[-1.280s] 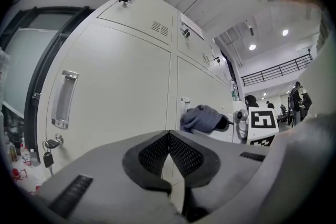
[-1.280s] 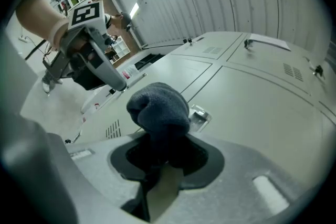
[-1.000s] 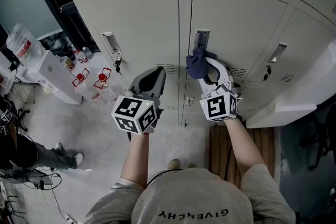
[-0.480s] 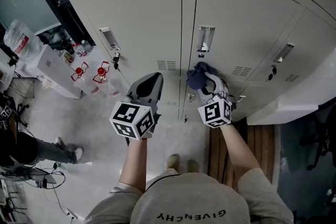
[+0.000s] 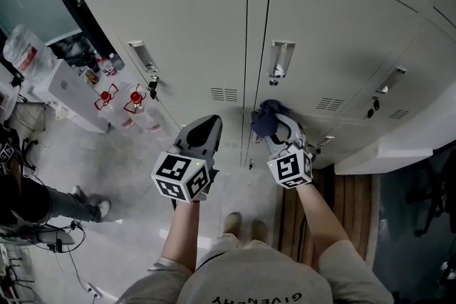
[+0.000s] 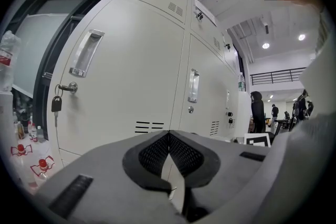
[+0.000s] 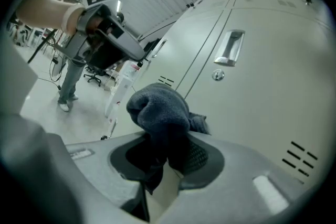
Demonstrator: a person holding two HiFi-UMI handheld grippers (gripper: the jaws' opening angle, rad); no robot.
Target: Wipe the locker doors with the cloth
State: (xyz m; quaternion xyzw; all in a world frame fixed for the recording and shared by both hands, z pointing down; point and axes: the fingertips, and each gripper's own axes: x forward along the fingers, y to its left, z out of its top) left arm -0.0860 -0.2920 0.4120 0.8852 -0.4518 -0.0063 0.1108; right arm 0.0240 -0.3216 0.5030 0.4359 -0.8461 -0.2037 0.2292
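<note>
— What's at the far left?

— Red-capped water bottles (image 5: pixel 120 100) stand on the floor by the foot of the lockers. Next comes the left locker door (image 5: pixel 192 32), with a key (image 5: pixel 152 86) hanging from the lock under its handle (image 5: pixel 140 55) near the door's left edge.

— And the left gripper (image 5: pixel 209 126)?

— It's held in front of that door's lower right corner, just below the vent slots (image 5: pixel 224 94). Its jaws are pressed together at the tips with nothing between them. It's off the door.

— Where's the cloth (image 5: pixel 266 117)?

— It's a dark blue wad bunched up in the right gripper (image 5: pixel 279 126), whose jaws are clenched on it. A rounded lump sticks out past the tips. It sits low on the middle locker door (image 5: pixel 335 32), close to that door's left edge and below its chrome handle (image 5: pixel 280 60).

— Is it touching the metal?

— It's right up against it from where I stand, but I can't tell if it's actually touching.

— Anything further right?

— There's another door with its own handle (image 5: pixel 390 81), running off toward the right edge.
</note>
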